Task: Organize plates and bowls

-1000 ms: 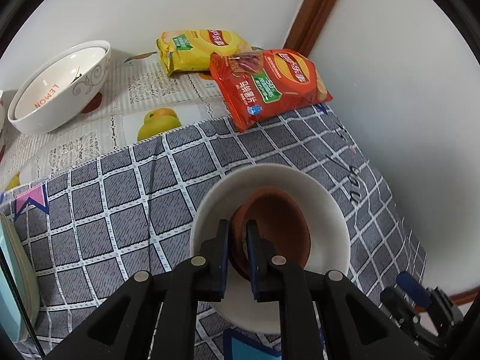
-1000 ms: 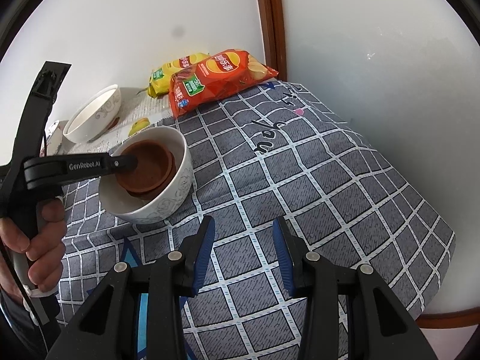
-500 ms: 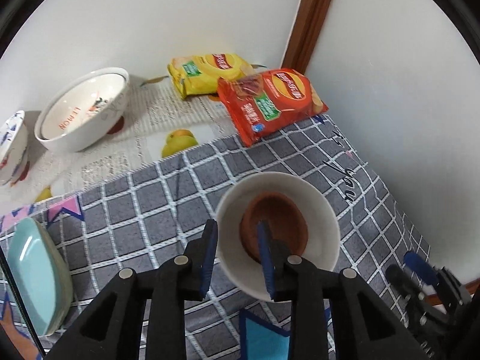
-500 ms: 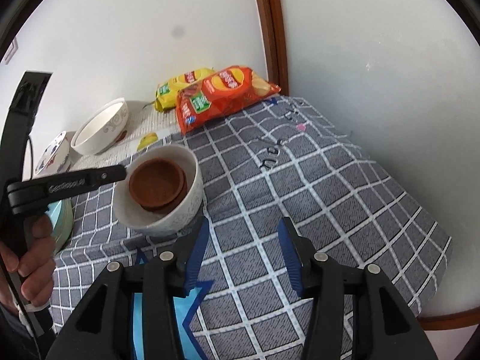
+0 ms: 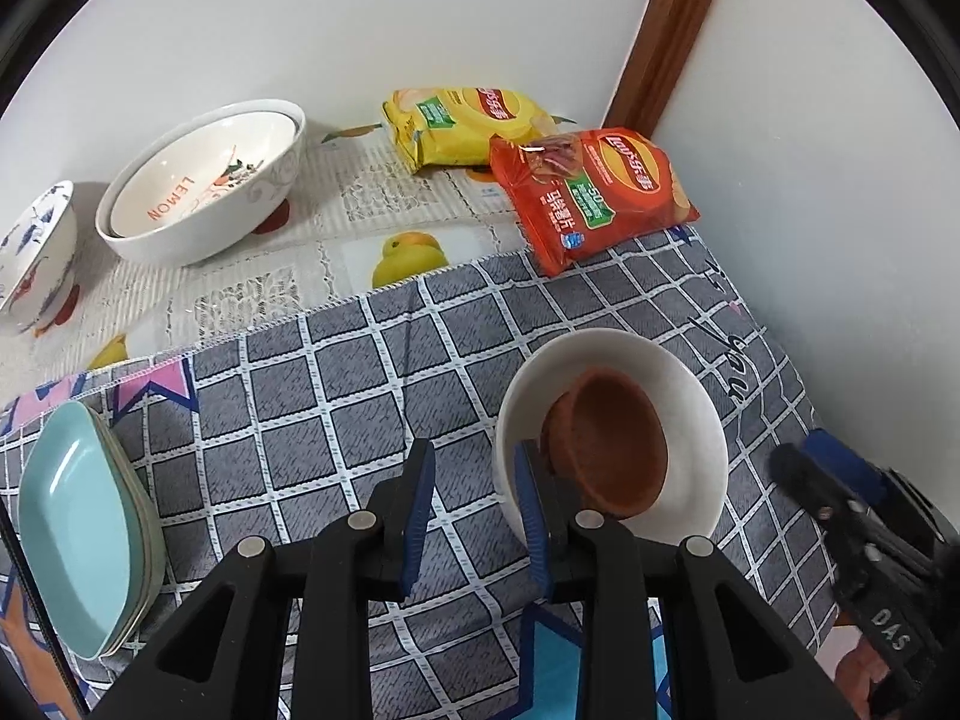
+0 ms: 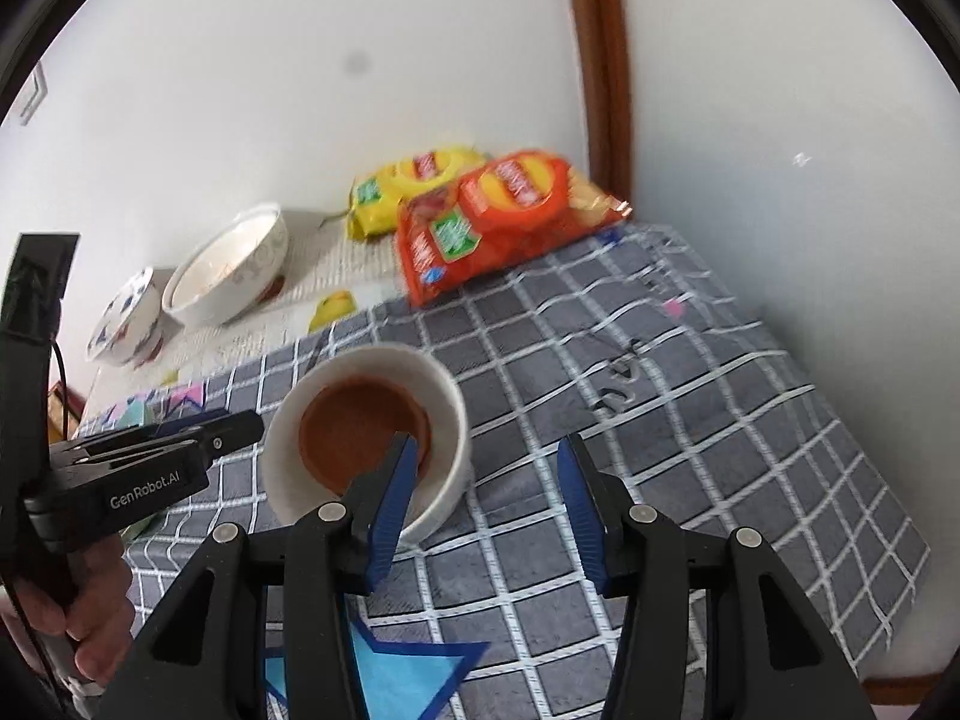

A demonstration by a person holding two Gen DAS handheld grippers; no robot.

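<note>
Though glossy outside, terracotta-lined bowl (image 5: 690, 396).

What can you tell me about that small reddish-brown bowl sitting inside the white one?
The small reddish-brown bowl looks like matte unglazed clay, round, shallow and empty. It rests slightly tilted inside the larger white ceramic bowl, which stands on the grey checked tablecloth. The open left gripper is nearby, gripping nothing.
</note>
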